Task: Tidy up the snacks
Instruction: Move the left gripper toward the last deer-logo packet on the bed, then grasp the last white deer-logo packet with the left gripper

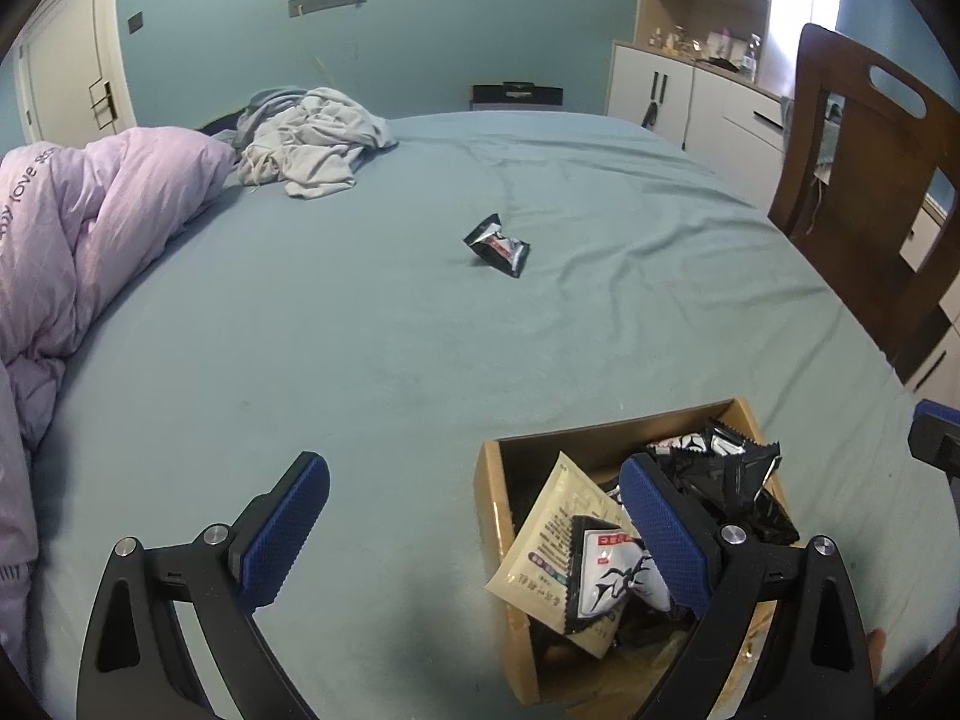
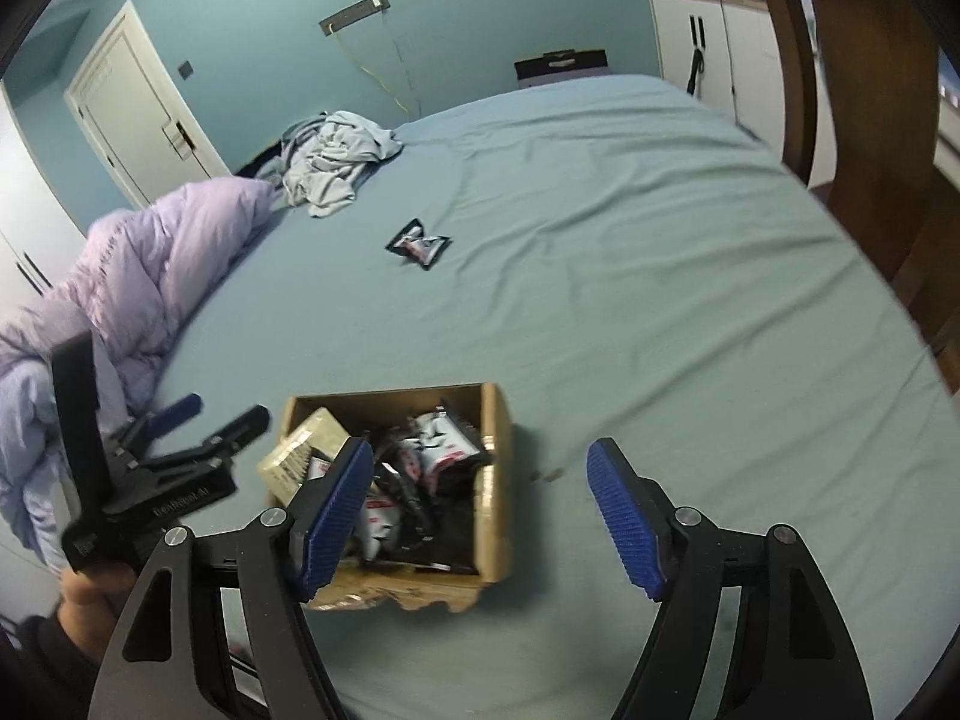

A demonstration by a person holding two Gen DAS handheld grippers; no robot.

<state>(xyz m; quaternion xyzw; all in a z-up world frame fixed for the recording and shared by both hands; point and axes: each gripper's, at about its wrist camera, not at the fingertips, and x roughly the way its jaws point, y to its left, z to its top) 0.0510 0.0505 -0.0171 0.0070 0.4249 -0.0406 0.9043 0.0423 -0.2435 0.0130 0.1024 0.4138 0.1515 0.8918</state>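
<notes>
An open cardboard box [image 1: 606,429] lies on the teal bed sheet [image 1: 372,330], holding several black-and-white snack packets [image 1: 729,465] and a beige packet [image 1: 549,540]. One more black packet [image 1: 497,247] lies alone further up the bed. My left gripper [image 1: 474,474] is open and holds nothing; its right finger [image 1: 660,534] hangs over the box and its left finger over bare sheet. In the right wrist view my right gripper [image 2: 480,456] is open above the box [image 2: 497,480], nothing between its pads. The lone packet [image 2: 418,243] lies beyond it. The left gripper [image 2: 228,408] sits left of the box.
A lilac duvet [image 1: 90,228] is heaped along the left side of the bed, with crumpled grey clothes [image 1: 312,144] behind it. A wooden chair [image 1: 870,192] stands at the bed's right edge, in front of white cabinets [image 1: 672,96]. A person's hand [image 2: 90,591] holds the left gripper.
</notes>
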